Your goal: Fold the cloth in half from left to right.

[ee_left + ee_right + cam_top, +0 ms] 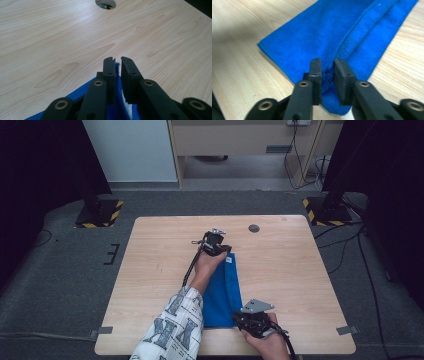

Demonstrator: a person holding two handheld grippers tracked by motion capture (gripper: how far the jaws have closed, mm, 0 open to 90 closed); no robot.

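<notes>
Blue cloth [222, 295], folded into a long strip, lying on the wooden table [290, 270] from near the middle toward the near edge. Left gripper [216, 245] at the strip's far end, jaws parted by a narrow gap, a blue corner and a white tag between them, pads apparently not pressing. Right gripper [250, 320] at the near end, jaws slightly apart and straddling a raised fold of cloth [352, 32], pads beside it rather than clamped. Patterned sleeve [175, 330] across the strip's left edge. Round hole [254, 228] in the tabletop beyond the left gripper.
</notes>
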